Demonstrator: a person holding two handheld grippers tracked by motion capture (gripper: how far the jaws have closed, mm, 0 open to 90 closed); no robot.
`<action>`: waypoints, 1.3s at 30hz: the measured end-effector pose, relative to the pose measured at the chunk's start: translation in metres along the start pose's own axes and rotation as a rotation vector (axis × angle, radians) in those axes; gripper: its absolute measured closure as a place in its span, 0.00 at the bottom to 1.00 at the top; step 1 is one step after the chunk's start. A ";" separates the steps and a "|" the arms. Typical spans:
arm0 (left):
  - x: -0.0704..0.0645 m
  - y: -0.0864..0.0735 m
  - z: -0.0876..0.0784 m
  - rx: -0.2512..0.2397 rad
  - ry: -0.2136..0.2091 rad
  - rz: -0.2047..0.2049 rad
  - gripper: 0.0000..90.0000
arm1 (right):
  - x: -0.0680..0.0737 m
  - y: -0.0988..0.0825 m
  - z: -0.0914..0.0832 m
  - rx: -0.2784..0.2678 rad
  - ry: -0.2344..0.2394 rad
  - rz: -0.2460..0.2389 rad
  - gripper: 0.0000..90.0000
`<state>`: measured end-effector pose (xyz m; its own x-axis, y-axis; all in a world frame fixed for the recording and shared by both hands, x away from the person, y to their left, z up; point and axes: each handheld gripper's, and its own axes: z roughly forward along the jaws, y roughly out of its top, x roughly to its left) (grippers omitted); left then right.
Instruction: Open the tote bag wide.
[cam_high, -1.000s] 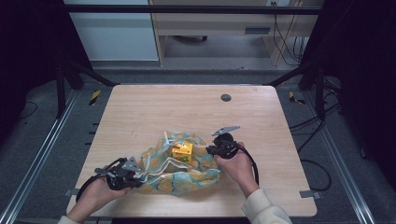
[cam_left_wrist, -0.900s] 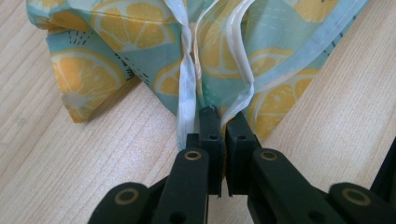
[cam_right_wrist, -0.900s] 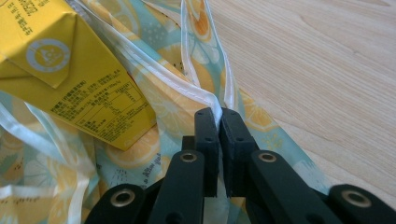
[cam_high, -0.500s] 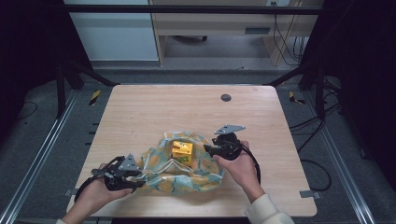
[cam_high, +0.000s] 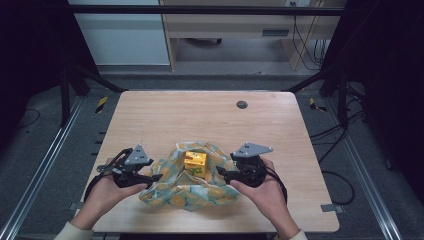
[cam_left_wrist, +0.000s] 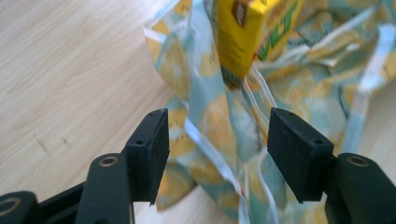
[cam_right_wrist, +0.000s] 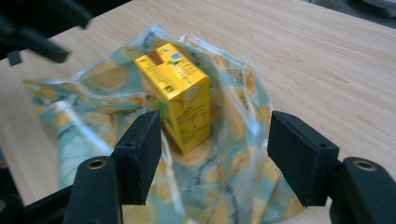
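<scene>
Cloth: your pale blue-green fabric bag printed with yellow lemon slices (cam_high: 192, 182) lies crumpled on the near half of the light wooden table (cam_high: 200, 115); this bag is the landmark for every entry below.
Carton: your small yellow cardboard drink carton (cam_high: 195, 162) stands upright on the bag's middle, its folds raised around it; in the right gripper view the carton (cam_right_wrist: 180, 100) sits inside the fabric's hollow.
Left tongs: your left gripper (cam_high: 152, 177) sits at the bag's left edge, jaws pointing into the cloth. They have just been opening and now stand apart; in the left gripper view a ridge of the bag (cam_left_wrist: 219, 140) runs up between the pads without being pressed by them.
Right tongs: your right gripper (cam_high: 220, 172) sits at the bag's right edge, jaws pointing at the carton. They too have just been opening and stand apart, with fabric and carton seen between them beyond the pads, nothing pinched.
Hands: one on each side of the bag, each around its gripper.
Table fitting: small dark round grommet (cam_high: 242, 104), well beyond the bag's far side.
</scene>
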<state>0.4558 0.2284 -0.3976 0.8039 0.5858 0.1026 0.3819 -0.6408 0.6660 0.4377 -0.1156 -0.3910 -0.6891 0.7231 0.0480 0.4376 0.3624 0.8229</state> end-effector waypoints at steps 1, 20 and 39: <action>0.001 0.003 0.003 0.000 0.000 0.003 0.43 | 0.003 -0.002 -0.003 -0.003 0.004 -0.005 0.39; 0.004 0.025 0.038 -0.013 0.005 0.032 0.48 | 0.033 -0.033 -0.022 0.017 -0.001 -0.025 0.34; 0.005 0.036 0.050 0.090 -0.028 0.029 0.82 | 0.042 -0.049 0.011 0.158 0.040 -0.101 0.57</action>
<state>0.4965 0.1840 -0.4104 0.8271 0.5532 0.0991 0.3968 -0.6997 0.5942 0.3934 -0.0964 -0.4360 -0.7550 0.6557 -0.0053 0.4481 0.5217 0.7260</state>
